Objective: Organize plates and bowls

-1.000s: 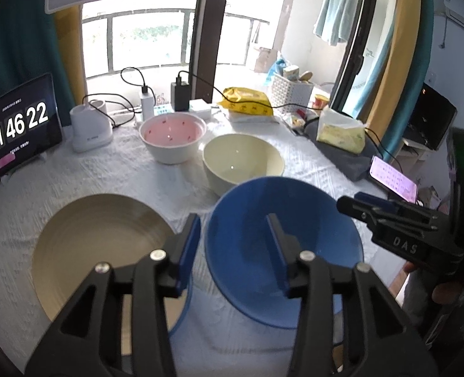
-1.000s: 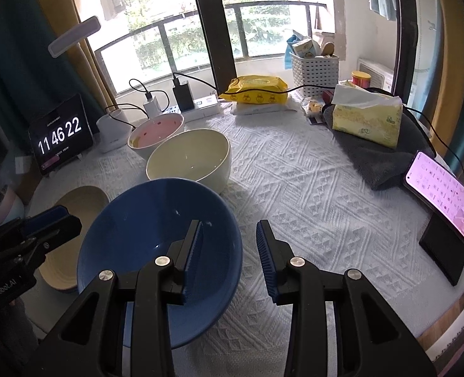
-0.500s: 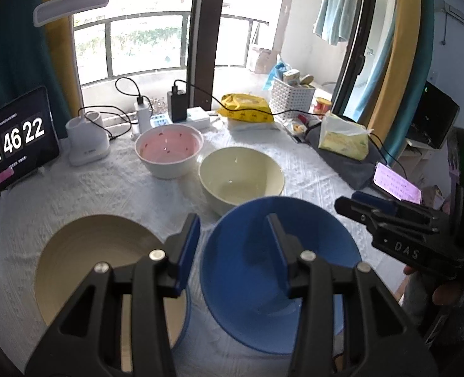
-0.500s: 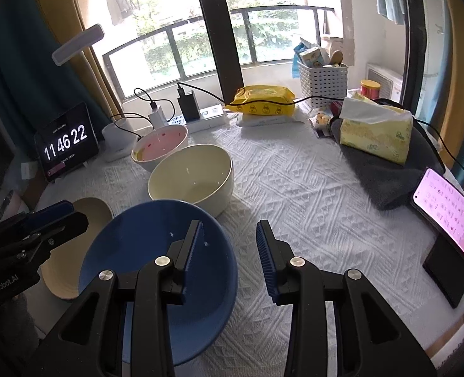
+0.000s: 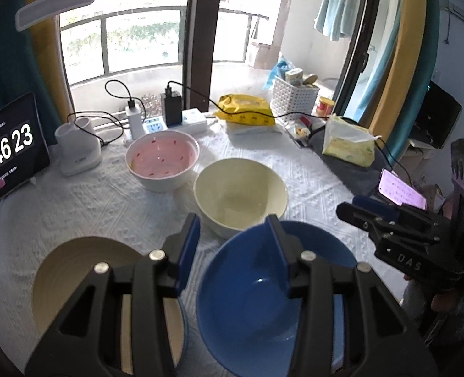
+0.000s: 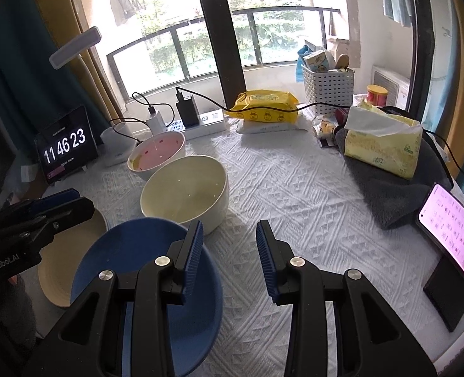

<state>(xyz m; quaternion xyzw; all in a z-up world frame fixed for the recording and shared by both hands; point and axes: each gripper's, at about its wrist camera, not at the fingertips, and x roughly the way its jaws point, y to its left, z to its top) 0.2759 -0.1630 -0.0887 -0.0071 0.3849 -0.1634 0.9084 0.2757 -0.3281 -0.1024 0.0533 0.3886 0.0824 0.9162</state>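
Both grippers hover with fingers apart, gripping nothing: the left gripper (image 5: 233, 248) above the blue bowl's rim, the right gripper (image 6: 229, 256) above the worktop (image 6: 295, 194), its quilted white cloth embossed with diamonds. At 9 o'clock lies a flat tan plate (image 5: 84, 267); just right, the glossy round blue bowl (image 5: 257, 295). At 12 o'clock stands a deep cream bowl (image 5: 241, 198), touching it; the pink speckled bowl (image 5: 162, 160) sits at 11.
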